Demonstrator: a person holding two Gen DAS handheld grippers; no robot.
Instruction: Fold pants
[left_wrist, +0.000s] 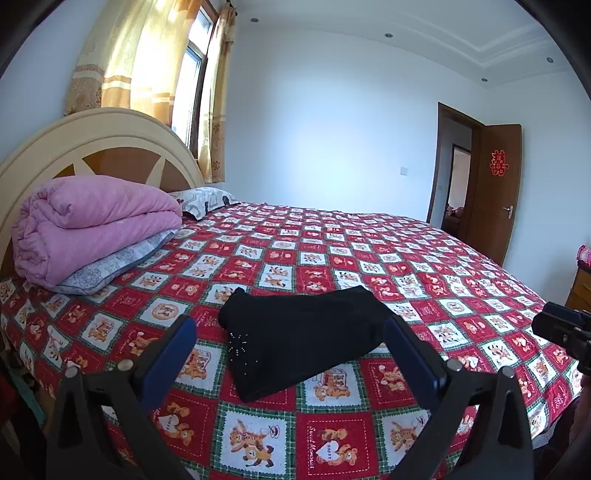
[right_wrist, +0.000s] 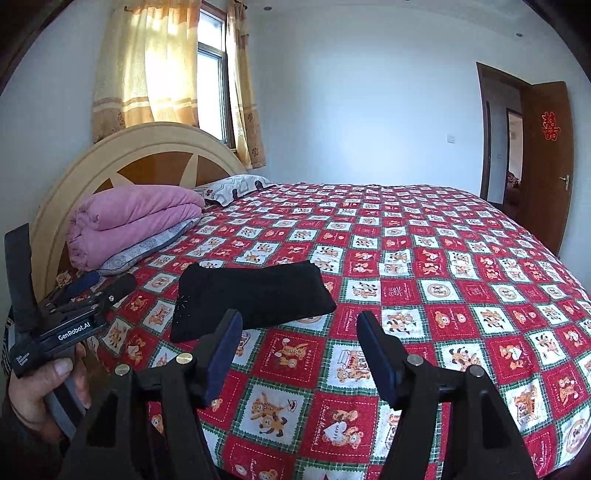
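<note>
- Two grippers hung above the near edge of the red-checked bear-print bedspread (left_wrist: 369, 240): the left gripper (left_wrist: 291, 347) gaped widest, the right gripper (right_wrist: 299, 343) stood apart, both empty.
- Folded black pants (left_wrist: 299, 332) lay on that bedspread, beyond the fingertips.
- A rolled pink quilt (left_wrist: 92, 225) sat at the bedspread's far-left end.

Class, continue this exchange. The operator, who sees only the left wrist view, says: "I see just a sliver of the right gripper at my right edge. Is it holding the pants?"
Observer: No. The right gripper is open and empty; the folded black pants lie on the bedspread beyond it.
Operator: Any marking on my gripper?
Observer: The left gripper reads GenRobot.AI in white on its body.
Operator: What holds it?
Observer: A bare hand around its handle, thumb uppermost.
</note>
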